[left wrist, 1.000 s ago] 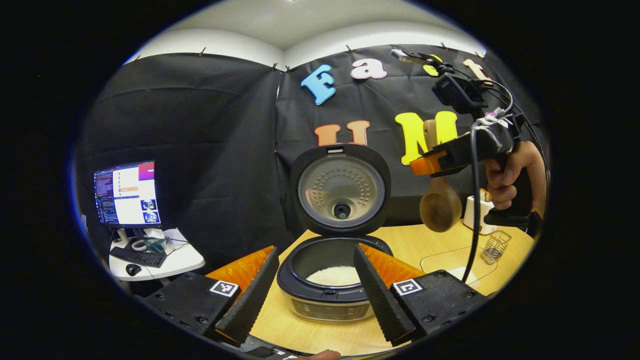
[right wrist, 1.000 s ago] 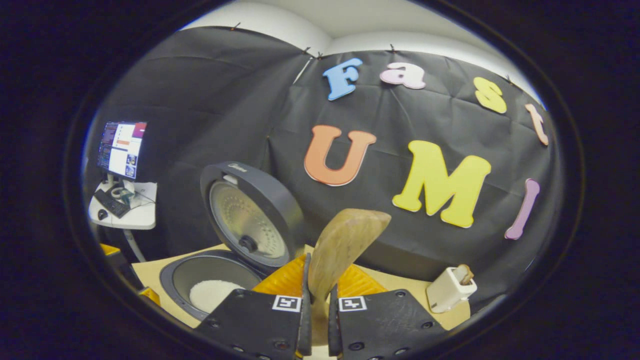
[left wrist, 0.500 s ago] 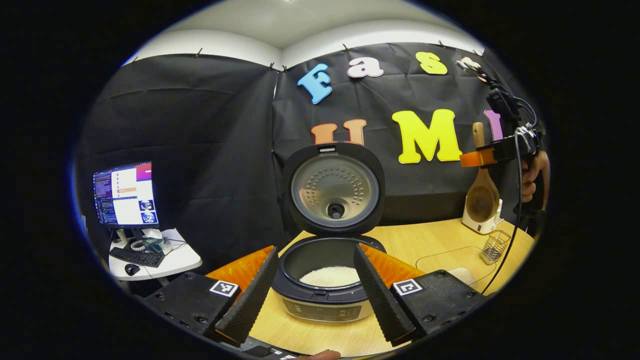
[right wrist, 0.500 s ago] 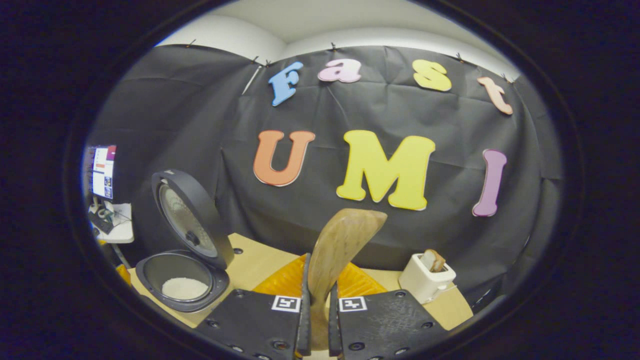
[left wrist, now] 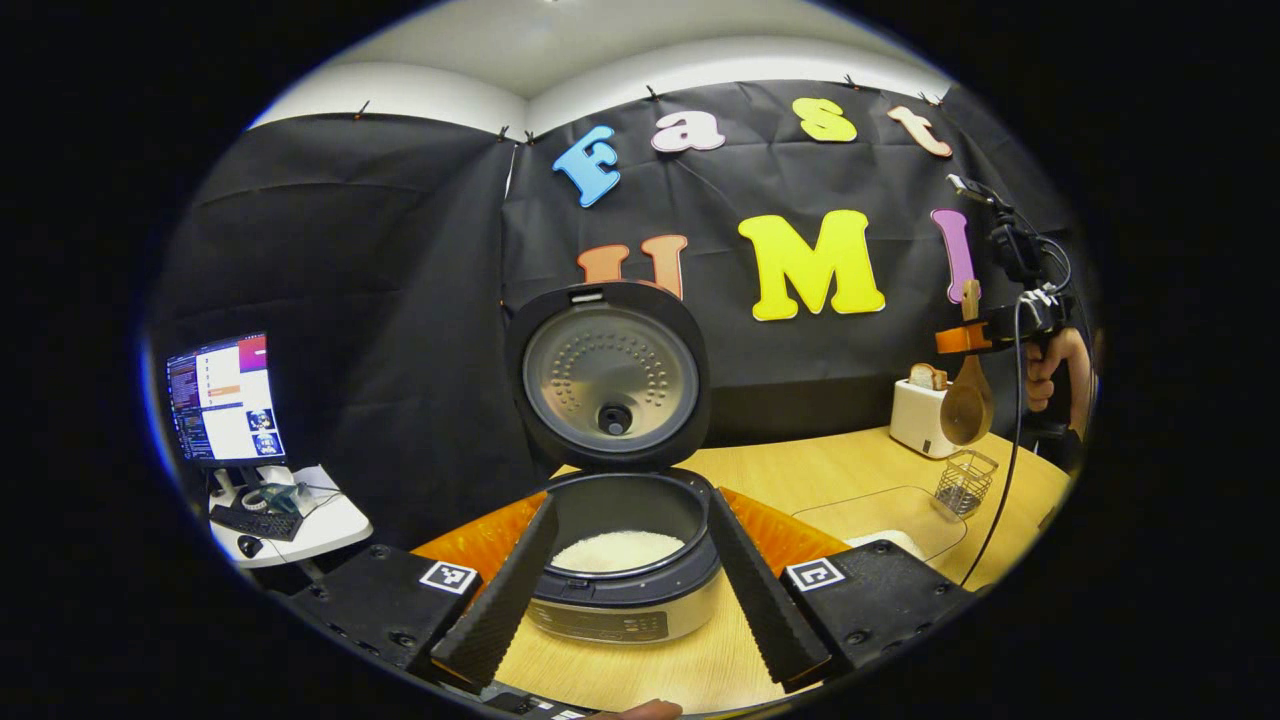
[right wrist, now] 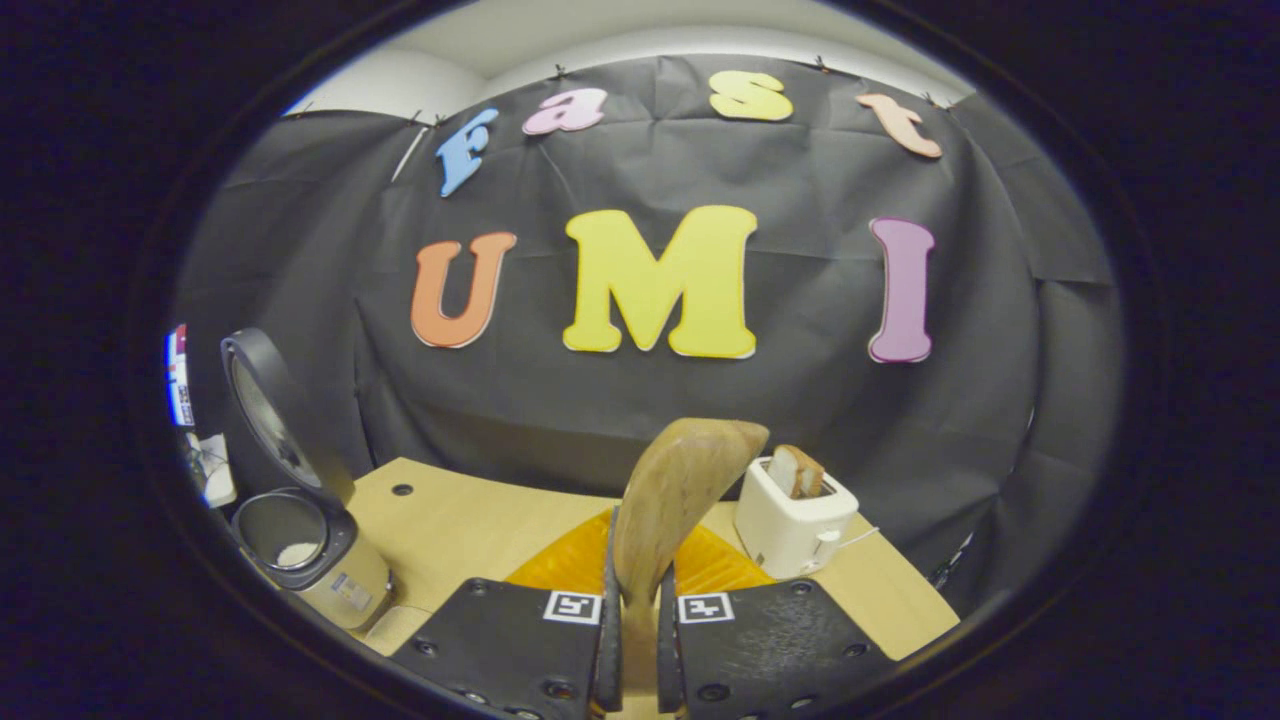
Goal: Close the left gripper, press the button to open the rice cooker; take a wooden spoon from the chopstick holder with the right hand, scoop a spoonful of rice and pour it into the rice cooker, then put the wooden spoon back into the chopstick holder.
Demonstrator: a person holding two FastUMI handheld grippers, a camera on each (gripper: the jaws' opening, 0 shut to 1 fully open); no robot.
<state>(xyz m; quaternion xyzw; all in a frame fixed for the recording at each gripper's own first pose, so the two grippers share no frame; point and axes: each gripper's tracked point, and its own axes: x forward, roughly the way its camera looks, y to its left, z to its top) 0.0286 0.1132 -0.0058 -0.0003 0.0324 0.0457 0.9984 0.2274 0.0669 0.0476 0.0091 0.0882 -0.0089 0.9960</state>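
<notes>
The rice cooker (left wrist: 625,590) stands with its lid (left wrist: 610,375) up and white rice (left wrist: 618,550) in the pot. My left gripper (left wrist: 628,600) hangs open in front of it, one finger showing on each side of the pot. My right gripper (right wrist: 635,640) is shut on the handle of the wooden spoon (right wrist: 680,500), whose bowl points up and forward. In the left gripper view the right gripper (left wrist: 960,340) holds the spoon (left wrist: 966,405) bowl down at the far right, above the wire chopstick holder (left wrist: 965,482). The cooker (right wrist: 300,550) lies far left in the right gripper view.
A white toaster (left wrist: 918,415) with bread stands at the back right of the wooden table (left wrist: 800,470), also straight ahead as toaster (right wrist: 790,515). A clear tray (left wrist: 885,510) holding rice lies right of the cooker. A monitor (left wrist: 225,400) on a side desk is at left.
My right gripper has carried the spoon to the right, away from the cooker and over to the toaster and chopstick holder. The left gripper stays open and has turned slightly right.
</notes>
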